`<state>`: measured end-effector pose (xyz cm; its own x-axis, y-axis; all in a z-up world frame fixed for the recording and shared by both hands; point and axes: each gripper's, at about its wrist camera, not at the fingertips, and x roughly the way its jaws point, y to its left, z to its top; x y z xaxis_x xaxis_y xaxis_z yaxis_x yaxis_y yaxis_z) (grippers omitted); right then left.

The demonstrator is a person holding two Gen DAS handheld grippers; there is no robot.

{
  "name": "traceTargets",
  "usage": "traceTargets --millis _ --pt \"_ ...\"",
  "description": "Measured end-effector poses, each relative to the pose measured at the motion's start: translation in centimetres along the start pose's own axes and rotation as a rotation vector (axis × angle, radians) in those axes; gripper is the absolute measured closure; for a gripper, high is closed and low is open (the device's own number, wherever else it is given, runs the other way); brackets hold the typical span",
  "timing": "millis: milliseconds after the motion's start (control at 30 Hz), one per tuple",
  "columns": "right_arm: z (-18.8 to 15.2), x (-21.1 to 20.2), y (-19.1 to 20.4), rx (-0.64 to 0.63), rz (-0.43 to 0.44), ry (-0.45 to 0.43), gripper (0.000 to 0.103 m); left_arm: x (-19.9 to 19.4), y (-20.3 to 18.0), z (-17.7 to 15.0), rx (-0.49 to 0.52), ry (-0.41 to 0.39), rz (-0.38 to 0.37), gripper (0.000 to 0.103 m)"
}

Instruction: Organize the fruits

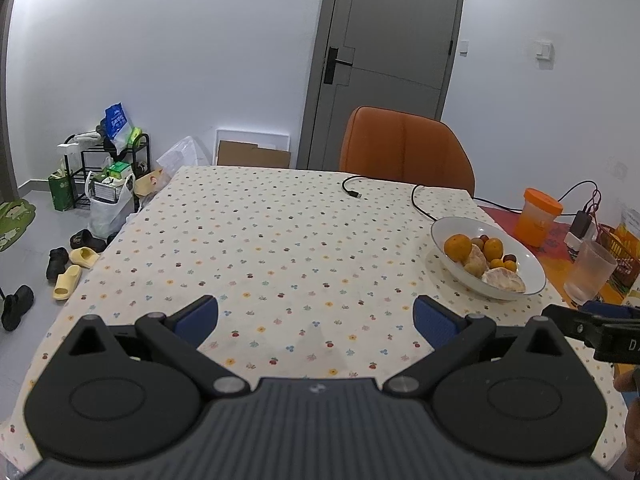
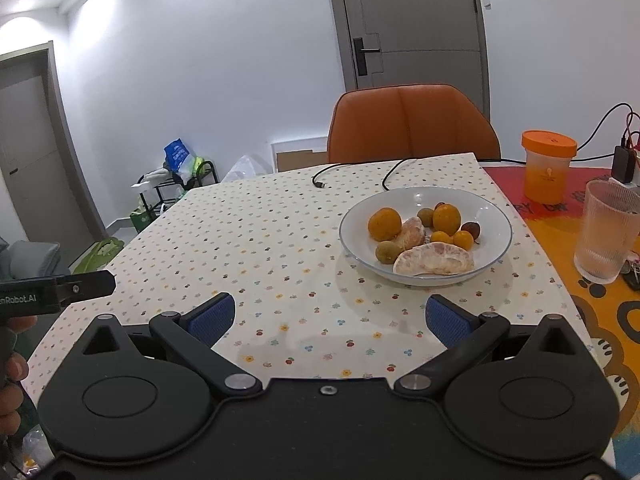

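Observation:
A white bowl [image 2: 496,216] [image 1: 532,266] stands on the flowered tablecloth at the right. It holds several oranges [image 2: 384,223] [image 1: 457,247], peeled pomelo segments [image 2: 434,260] [image 1: 504,280] and small dark and greenish fruits [image 2: 470,229]. My right gripper [image 2: 330,316] hovers open just in front of the bowl, nothing between its blue pads. To the left of the bowl my left gripper [image 1: 316,316] is open over bare cloth, empty. Each gripper's body shows at the edge of the other's view.
An orange chair [image 2: 412,124] stands behind the table. A black cable [image 2: 320,182] lies on the far cloth. An orange-lidded jar [image 2: 547,170], a ribbed glass [image 2: 606,232] and a charger [image 2: 625,164] sit to the right. Shoes and bags lie on the floor at left.

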<state>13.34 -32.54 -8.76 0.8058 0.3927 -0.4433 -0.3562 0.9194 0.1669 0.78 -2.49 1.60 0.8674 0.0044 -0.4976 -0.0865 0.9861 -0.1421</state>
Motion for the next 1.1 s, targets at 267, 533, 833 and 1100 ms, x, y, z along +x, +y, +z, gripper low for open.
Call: traceTargets --millis 267,533,833,1100 --pt "0.02 0.1 0.3 -0.005 0.009 0.001 0.0 -0.23 0.11 0.0 0.002 -0.006 0.0 0.0" --pt "0.07 0.13 0.49 -0.011 0.007 0.003 0.0 -0.21 0.06 -0.03 0.003 -0.003 -0.001 0.0" --pt "0.15 0.13 0.45 -0.013 0.002 0.001 0.0 -0.17 -0.09 -0.22 0.013 0.005 -0.004 0.0" --pt "0.14 0.13 0.5 -0.013 0.003 0.0 0.0 -0.2 -0.16 -0.24 0.017 0.006 -0.004 0.0"
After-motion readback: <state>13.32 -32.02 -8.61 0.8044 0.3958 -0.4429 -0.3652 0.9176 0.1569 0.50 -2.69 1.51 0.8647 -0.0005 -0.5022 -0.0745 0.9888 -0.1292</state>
